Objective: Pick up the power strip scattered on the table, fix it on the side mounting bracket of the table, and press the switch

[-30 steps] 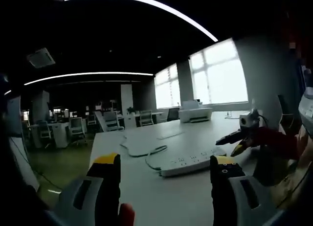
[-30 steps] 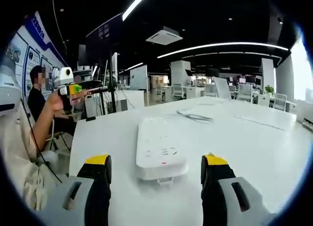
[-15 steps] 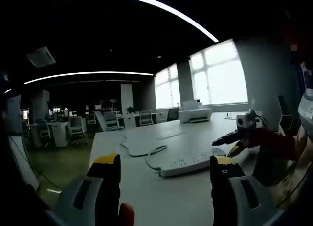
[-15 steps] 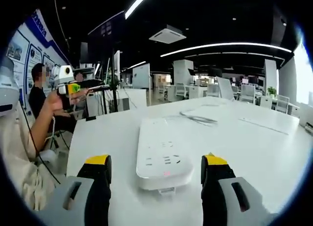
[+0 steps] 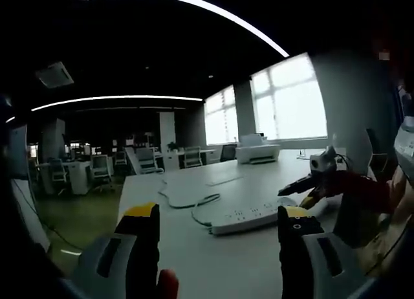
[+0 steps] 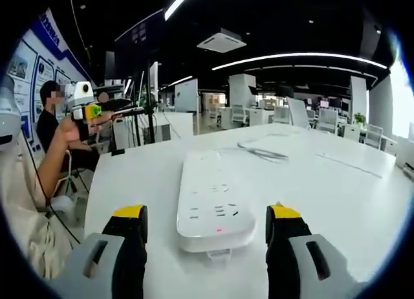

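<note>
step: we reach to grasp | right claw point(image 6: 207, 229) open, power strip point(image 6: 213, 202) flat on table point(image 6: 336, 189) between its jaws (near end) | left claw point(image 5: 217, 237) open, apart | we close squarely across the width

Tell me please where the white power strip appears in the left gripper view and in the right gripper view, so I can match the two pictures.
Left gripper view: the power strip lies lower centre-right on the white table, seen from the side, with the right tool at its far end.
Right gripper view: the power strip is seen endwise at lower centre, between that tool's open jaws.
Shared landmark: its white cable trailing off across the table.
</note>
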The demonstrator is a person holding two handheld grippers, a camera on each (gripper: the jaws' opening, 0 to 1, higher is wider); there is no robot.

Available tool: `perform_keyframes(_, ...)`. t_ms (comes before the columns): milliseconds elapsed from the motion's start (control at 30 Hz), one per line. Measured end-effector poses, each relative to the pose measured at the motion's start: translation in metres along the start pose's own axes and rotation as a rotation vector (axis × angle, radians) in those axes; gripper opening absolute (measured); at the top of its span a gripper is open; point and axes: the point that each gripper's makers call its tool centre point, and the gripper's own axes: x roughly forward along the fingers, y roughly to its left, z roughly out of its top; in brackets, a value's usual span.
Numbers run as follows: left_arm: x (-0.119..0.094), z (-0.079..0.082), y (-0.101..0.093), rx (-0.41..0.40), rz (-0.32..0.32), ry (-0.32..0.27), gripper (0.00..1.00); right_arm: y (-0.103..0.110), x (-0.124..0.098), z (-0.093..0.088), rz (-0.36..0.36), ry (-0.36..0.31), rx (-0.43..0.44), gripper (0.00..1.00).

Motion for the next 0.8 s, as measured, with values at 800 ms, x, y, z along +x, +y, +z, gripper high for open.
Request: perform_keyframes(800, 0.000, 0.001, -0.001, -0.020, -0.020, -0.007, 0.78, -0.009, 0.010, -0.014, -0.004, 0.052, -0.005, 0.66)
